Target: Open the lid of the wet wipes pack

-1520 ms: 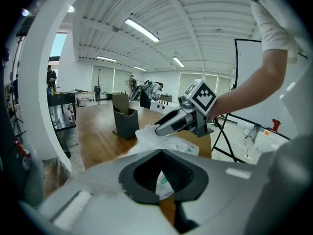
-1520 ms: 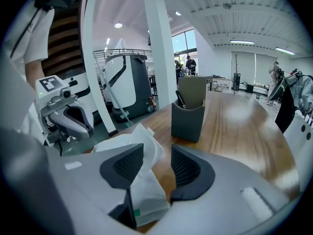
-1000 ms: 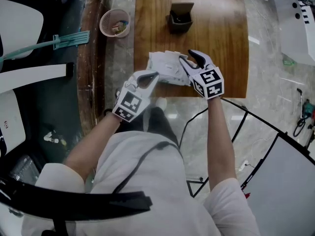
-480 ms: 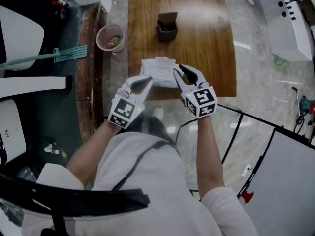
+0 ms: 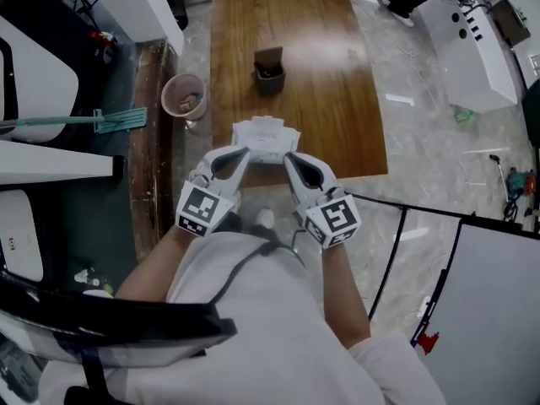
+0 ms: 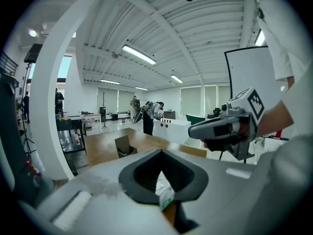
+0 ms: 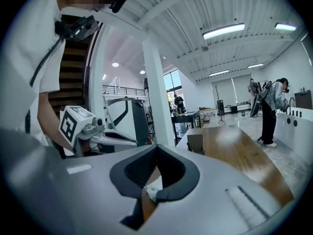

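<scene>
The white wet wipes pack (image 5: 264, 138) hangs in the air above the near edge of the wooden table (image 5: 291, 24), held between both grippers. My left gripper (image 5: 243, 153) grips its left end, and my right gripper (image 5: 288, 158) is shut on its right end. In the left gripper view the closed jaws pinch a white and green edge of the pack (image 6: 163, 192). The right gripper view shows a small white and green bit of the pack (image 7: 153, 192) caught between closed jaws. I cannot tell whether the lid is up.
A dark open box (image 5: 269, 68) stands on the table beyond the pack. A pinkish waste basket (image 5: 184, 97) and a teal broom (image 5: 110, 119) are on the floor at the left. A white panel and black frame stand at the right.
Both grippers have risen and drawn toward the person, lifting the pack off the table's edge. The right gripper's jaws, open before, have closed on the pack's right end.
</scene>
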Demonstrator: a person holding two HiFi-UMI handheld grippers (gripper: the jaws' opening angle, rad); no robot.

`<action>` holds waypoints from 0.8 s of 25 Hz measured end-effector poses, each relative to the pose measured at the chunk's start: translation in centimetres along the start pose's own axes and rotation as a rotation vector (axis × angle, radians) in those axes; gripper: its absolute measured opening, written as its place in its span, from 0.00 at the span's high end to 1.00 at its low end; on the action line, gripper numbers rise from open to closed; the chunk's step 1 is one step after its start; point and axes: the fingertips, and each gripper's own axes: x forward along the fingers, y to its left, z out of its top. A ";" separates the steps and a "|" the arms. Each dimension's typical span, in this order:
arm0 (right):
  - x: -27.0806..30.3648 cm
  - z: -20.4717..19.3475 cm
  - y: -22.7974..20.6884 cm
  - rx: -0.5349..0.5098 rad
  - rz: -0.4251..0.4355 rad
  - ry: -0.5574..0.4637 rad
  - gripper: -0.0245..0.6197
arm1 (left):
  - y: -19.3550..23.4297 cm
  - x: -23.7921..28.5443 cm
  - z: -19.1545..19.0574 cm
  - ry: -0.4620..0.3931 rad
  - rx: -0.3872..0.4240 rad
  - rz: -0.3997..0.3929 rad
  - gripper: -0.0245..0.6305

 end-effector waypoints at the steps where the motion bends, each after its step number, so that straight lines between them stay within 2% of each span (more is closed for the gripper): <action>1: -0.5 0.4 0.3 -0.001 -0.004 -0.014 0.95 | -0.1 -0.3 0.5 -0.008 0.004 0.004 0.96; 10: -2.8 1.9 1.3 -0.023 -0.020 -0.056 0.95 | -0.2 -2.2 3.7 -0.073 0.000 0.020 0.96; 20: -3.0 2.5 1.0 -0.051 -0.052 -0.069 0.95 | 0.1 -2.5 4.3 -0.097 -0.018 0.018 0.96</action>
